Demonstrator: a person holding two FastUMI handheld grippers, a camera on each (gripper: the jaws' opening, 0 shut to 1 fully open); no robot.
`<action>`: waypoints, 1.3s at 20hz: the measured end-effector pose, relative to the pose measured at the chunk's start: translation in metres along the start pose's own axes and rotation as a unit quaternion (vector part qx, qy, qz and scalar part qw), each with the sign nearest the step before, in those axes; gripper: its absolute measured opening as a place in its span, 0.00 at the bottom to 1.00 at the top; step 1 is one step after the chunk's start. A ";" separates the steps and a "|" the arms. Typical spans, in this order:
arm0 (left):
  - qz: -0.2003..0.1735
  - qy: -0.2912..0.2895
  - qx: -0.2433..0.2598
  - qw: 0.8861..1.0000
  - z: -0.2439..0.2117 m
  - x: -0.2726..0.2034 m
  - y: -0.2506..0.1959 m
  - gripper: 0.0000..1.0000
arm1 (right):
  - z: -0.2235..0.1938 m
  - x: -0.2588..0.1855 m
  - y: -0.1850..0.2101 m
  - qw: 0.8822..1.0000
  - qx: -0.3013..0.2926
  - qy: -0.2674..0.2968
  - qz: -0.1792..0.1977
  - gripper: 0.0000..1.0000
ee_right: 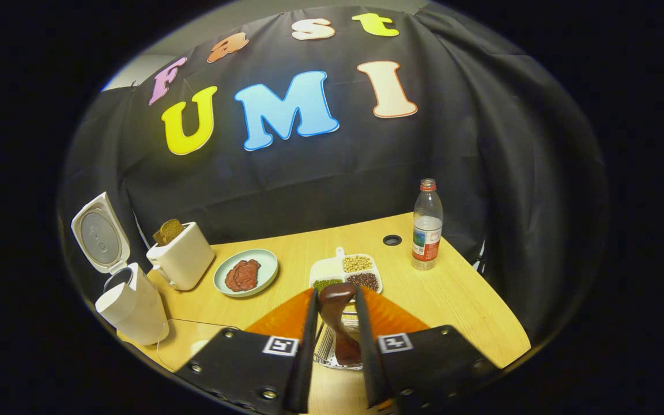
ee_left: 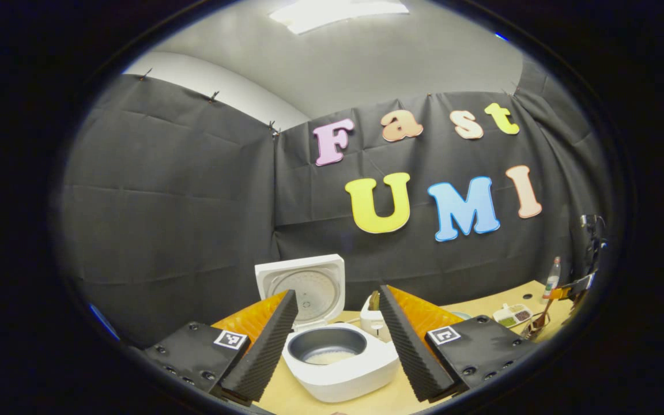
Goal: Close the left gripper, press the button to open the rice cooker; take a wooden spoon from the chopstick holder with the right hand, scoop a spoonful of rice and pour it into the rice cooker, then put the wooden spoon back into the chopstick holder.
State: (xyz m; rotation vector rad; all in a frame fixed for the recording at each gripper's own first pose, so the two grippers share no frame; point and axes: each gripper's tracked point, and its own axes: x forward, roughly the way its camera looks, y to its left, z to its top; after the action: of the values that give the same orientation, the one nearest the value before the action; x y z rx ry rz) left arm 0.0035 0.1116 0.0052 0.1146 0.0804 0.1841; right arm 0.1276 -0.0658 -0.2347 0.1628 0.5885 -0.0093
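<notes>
the right gripper [ee_right: 335, 340] is clamping its fingers on the spoon [ee_right: 338, 323], whose handle is standing nearly upright between them, its lower end sitting down in the wire holder [ee_right: 332, 351] right under the fingertips. so the coming move, i'd judge, is either a straight lift or a release. the cooker [ee_right: 130, 305] is standing well off to that gripper's left, lid up. the left gripper [ee_left: 335, 346] is hanging wide open, holding nothing, facing the cooker's pot [ee_left: 326, 346], which is already showing rice.
</notes>
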 end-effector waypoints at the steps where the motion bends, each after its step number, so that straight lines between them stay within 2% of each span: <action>1: -0.001 0.000 -0.001 1.000 0.000 0.002 -0.001 0.92 | 0.006 -0.003 -0.002 1.000 -0.005 -0.010 -0.004 0.46; 2: -0.002 0.000 -0.003 1.000 -0.001 0.003 -0.002 0.92 | 0.015 -0.007 -0.004 1.000 -0.010 -0.022 -0.009 0.61; 3: -0.004 -0.001 -0.004 1.000 0.000 0.005 -0.002 0.93 | 0.024 -0.013 -0.004 0.999 -0.016 -0.033 -0.011 0.67; 4: -0.004 -0.001 -0.006 1.000 0.000 0.007 -0.002 0.94 | 0.034 -0.020 -0.004 0.999 -0.022 -0.044 -0.014 0.82; 5: -0.005 -0.002 -0.008 1.000 0.001 0.008 -0.002 0.96 | 0.042 -0.026 -0.005 0.998 -0.030 -0.057 -0.020 0.82; 6: -0.005 -0.001 -0.009 1.000 0.001 0.011 -0.001 0.97 | 0.051 -0.032 -0.005 0.997 -0.039 -0.069 -0.025 0.98; 8: -0.002 0.002 -0.008 1.000 -0.001 0.018 0.002 1.00 | 0.068 -0.044 -0.002 0.994 -0.056 -0.093 -0.032 0.99; 9: 0.000 0.003 -0.008 1.000 -0.001 0.023 0.004 0.92 | 0.076 -0.052 0.000 0.992 -0.063 -0.103 -0.034 0.98; 13: 0.008 0.006 -0.014 1.000 0.004 0.046 0.017 0.92 | 0.099 -0.077 0.008 0.986 -0.082 -0.138 -0.040 0.99; 15: 0.017 0.007 -0.011 1.000 0.007 0.062 0.028 0.97 | 0.105 -0.087 0.011 0.985 -0.077 -0.149 -0.040 0.99; 16: 0.023 0.010 -0.009 1.000 0.008 0.070 0.035 1.00 | 0.106 -0.092 0.012 0.985 -0.074 -0.152 -0.040 0.99; 17: 0.029 0.012 -0.009 0.999 0.009 0.078 0.041 0.98 | 0.106 -0.096 0.012 0.985 -0.072 -0.154 -0.041 0.99; 23: 0.047 0.021 -0.018 0.999 0.016 0.135 0.076 1.00 | 0.100 -0.120 0.007 0.981 -0.081 -0.163 -0.062 0.98; 26: 0.049 0.023 -0.022 0.998 0.018 0.169 0.087 0.92 | 0.096 -0.129 0.004 0.981 -0.076 -0.166 -0.072 0.98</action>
State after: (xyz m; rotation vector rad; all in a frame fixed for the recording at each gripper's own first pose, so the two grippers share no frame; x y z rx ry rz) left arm 0.1552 0.2262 0.0214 0.0708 0.1160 0.2865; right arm 0.0735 -0.0819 -0.0839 -0.0319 0.2654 -0.1291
